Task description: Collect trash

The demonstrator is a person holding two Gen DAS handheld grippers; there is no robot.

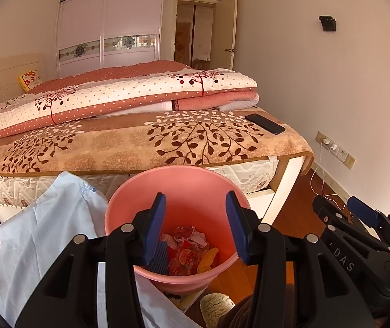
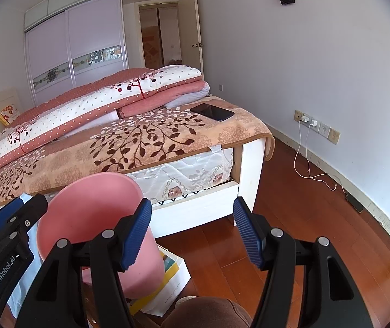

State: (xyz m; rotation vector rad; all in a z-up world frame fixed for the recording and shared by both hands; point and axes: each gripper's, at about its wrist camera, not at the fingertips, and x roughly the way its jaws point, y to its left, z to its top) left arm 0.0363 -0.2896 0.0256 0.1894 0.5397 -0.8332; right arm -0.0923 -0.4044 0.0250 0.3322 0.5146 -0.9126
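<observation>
Apparently between pickups, the left tool [image 1: 196,227] stood wide and empty just above the pink bin [image 1: 178,191] of wrappers [image 1: 188,248]; the right tool [image 2: 192,233] gaped empty beside it. Next called for finding more trash.

A made bed [image 2: 145,142] stands on wood floor [image 2: 290,218] before a sliding-door wardrobe [image 2: 74,52].

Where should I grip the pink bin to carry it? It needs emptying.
Pinch the pink bin at its thin upper rim, coming down from above on the near side: the walls are too wide, it stands upright, and the bed blocks the far side.
</observation>
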